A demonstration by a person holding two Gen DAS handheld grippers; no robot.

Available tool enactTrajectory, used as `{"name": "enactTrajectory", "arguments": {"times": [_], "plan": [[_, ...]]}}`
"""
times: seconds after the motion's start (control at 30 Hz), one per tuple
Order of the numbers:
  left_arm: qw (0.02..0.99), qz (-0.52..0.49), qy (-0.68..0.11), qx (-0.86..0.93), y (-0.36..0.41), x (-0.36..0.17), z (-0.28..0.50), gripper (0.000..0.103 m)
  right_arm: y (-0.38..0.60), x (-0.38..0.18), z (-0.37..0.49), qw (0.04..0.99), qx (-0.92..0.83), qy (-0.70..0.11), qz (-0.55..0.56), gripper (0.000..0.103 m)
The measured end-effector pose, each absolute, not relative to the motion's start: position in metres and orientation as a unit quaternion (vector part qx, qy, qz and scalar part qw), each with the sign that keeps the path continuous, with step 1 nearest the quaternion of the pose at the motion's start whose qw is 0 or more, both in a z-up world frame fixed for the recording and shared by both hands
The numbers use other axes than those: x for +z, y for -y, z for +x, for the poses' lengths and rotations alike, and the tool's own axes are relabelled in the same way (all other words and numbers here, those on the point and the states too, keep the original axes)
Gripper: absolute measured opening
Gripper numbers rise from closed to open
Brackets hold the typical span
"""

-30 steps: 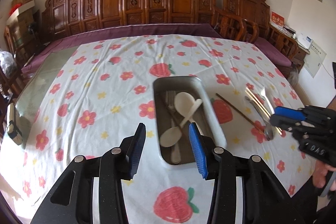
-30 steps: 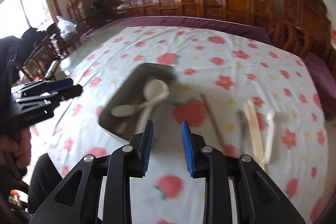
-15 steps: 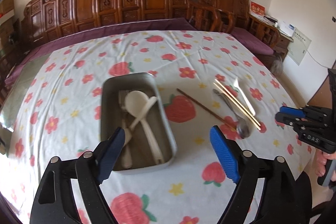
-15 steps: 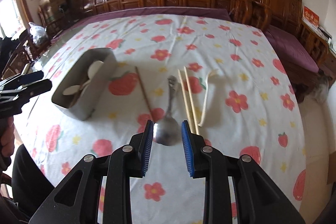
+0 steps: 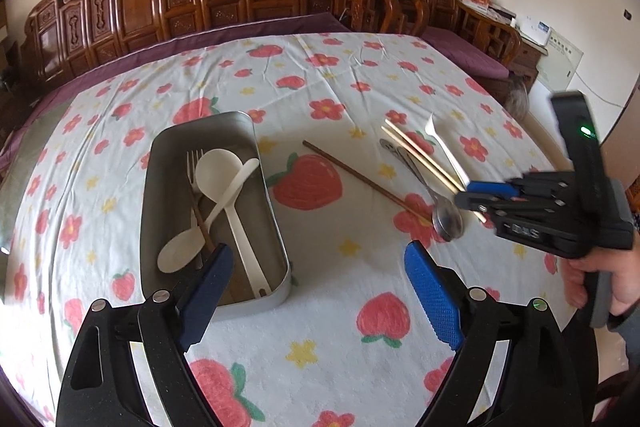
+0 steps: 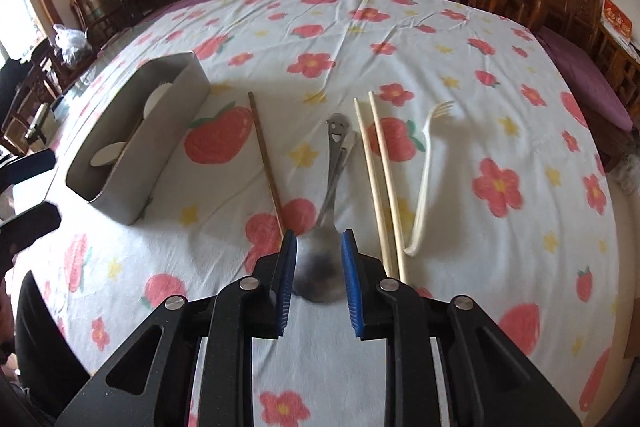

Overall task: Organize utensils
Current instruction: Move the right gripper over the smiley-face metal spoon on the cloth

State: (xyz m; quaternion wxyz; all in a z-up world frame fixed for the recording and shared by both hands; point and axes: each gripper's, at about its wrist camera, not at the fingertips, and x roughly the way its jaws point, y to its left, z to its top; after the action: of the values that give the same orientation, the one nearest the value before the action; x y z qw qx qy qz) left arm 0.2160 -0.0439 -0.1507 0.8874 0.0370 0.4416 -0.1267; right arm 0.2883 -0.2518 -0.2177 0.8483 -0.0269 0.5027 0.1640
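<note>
Your right gripper has come down over the metal spoon. Half a second ago the spoon's bowl lay a little ahead of the blue fingers. Now the bowl sits right between them. The fingers are a small way apart, one on each side of the bowl, and I cannot tell if they touch it yet. The spoon lies flat on the flowery cloth, between the dark chopstick and the two pale chopsticks. So I think you are about to pinch the spoon and carry it to the metal tray.

Your left gripper has changed too. A second ago its fingers were close together over the tray. Now they are spread wide and hold nothing. It hangs near the tray's front end.

Now count with me. Out on the cloth there is one metal spoon with a smiley face on its handle. A second metal handle seems to lie under it, but I cannot tell what it is. There is one dark chopstick, two pale chopsticks and one pale fork. Inside the tray there are two white spoons, one fork and one dark stick.
</note>
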Motion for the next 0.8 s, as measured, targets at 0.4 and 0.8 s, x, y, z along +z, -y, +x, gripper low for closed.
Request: {"name": "enactTrajectory", "arguments": {"times": [0.4,0.8], "plan": [[0.884,0.036,-0.448,-0.13,0.043,-0.156,0.212,0.084,0.246,-0.24,0.325,0.829,0.128,-0.54,-0.062,0.024],[0.881,0.034,-0.452,-0.132,0.045,-0.158,0.209,0.084,0.236,-0.242,0.338,0.816,0.124,-0.559,-0.08,0.015]]}}
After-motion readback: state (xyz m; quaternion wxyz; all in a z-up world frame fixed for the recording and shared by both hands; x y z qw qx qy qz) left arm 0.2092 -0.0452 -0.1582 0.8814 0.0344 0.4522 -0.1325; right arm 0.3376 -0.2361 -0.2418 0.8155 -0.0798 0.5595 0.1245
